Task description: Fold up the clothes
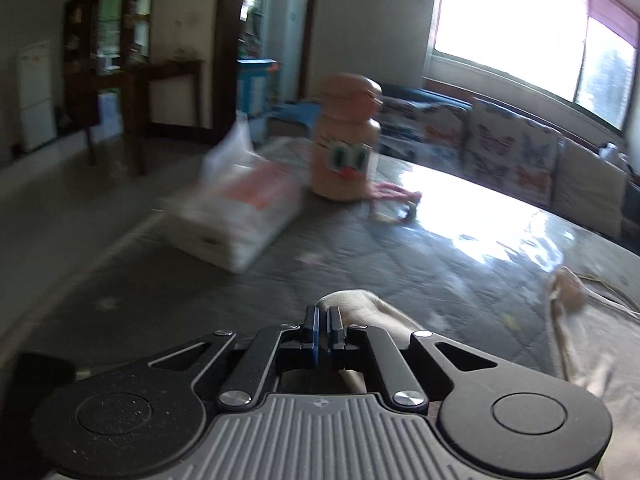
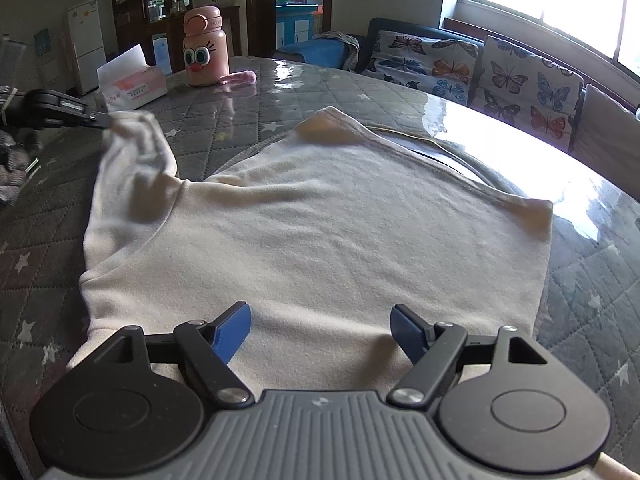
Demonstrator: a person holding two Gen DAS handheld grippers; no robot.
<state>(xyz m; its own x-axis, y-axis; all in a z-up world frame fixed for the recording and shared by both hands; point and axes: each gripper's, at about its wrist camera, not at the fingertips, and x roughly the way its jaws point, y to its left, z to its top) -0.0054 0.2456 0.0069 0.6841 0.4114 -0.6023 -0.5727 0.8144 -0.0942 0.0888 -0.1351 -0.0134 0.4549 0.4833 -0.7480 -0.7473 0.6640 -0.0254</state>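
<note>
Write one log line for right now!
left gripper: shut on sleeve | right gripper: open, over shirt | fold: started

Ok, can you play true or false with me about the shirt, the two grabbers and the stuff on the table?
1. The left gripper is pinching a sleeve of the cream shirt. True.
2. The right gripper is squeezed shut on the shirt. False: its jaws stand wide open above the cloth, holding nothing.
3. The pink bottle with cartoon eyes stands upright on the table. True.
4. The tissue pack lies on top of the shirt. False: it sits apart from it, near the bottle.
5. The cushions behind the table have flowers on them. False: they show butterflies.
</note>
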